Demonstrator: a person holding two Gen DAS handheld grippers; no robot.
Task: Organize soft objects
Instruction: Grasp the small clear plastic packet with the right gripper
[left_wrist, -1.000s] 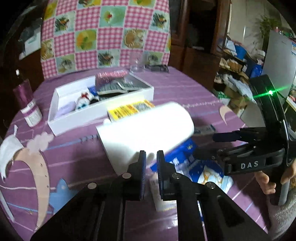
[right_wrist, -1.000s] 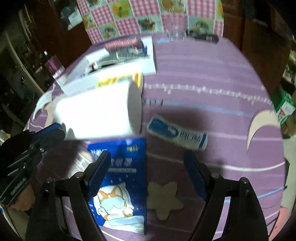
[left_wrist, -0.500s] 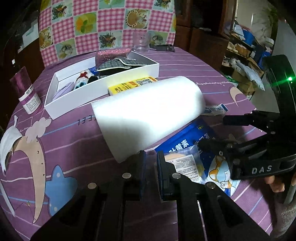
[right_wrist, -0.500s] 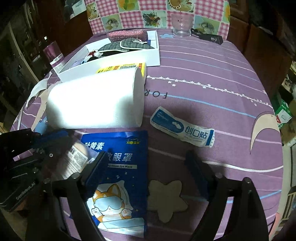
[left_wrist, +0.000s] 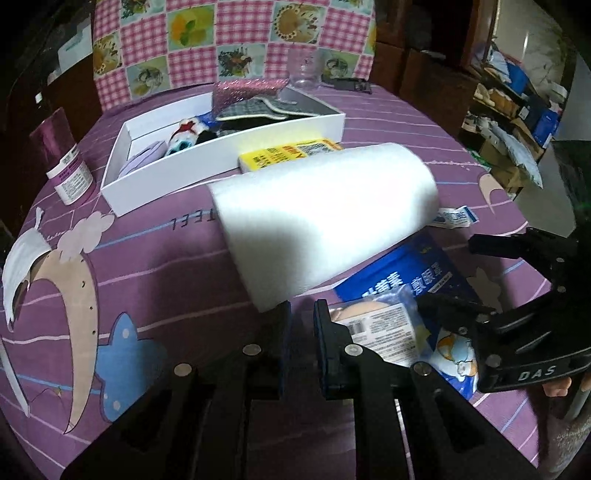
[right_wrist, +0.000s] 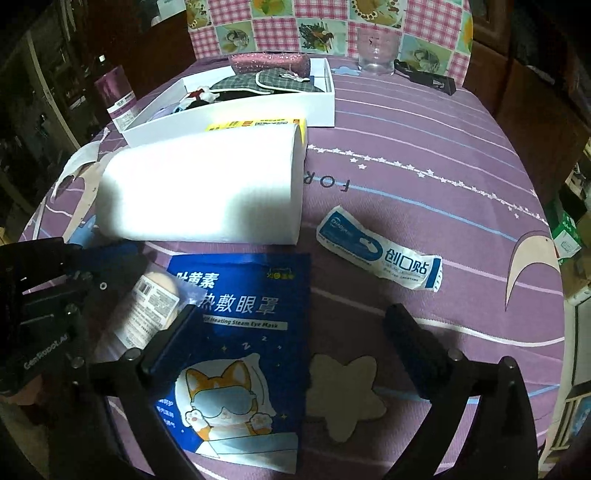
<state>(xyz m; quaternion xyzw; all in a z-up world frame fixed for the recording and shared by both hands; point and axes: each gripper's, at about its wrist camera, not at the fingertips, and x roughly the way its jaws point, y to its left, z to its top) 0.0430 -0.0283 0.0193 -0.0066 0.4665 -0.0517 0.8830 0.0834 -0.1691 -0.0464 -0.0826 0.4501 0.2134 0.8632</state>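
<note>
A white paper roll (left_wrist: 325, 218) lies on its side on the purple tablecloth, also in the right wrist view (right_wrist: 199, 192). My left gripper (left_wrist: 302, 321) is nearly closed and empty, just in front of the roll's near edge. My right gripper (right_wrist: 291, 328) is open over a blue eye-mask packet (right_wrist: 243, 332), which also shows in the left wrist view (left_wrist: 417, 277). A small clear pouch with a puff (right_wrist: 155, 299) lies at the packet's left edge. A white bandage packet (right_wrist: 380, 253) lies to the right. A white box (left_wrist: 229, 155) at the back holds several soft items.
A yellow packet (left_wrist: 291, 153) sits between box and roll. A purple bottle (left_wrist: 62, 158) stands at the left, a glass (right_wrist: 376, 48) and a black clip (right_wrist: 428, 79) at the back. A beige star (right_wrist: 347, 395) is printed near the right gripper.
The roll has come down from its tilt and lies flat on the cloth. The left gripper has drawn back from it. The right gripper stays open over the blue packet.
</note>
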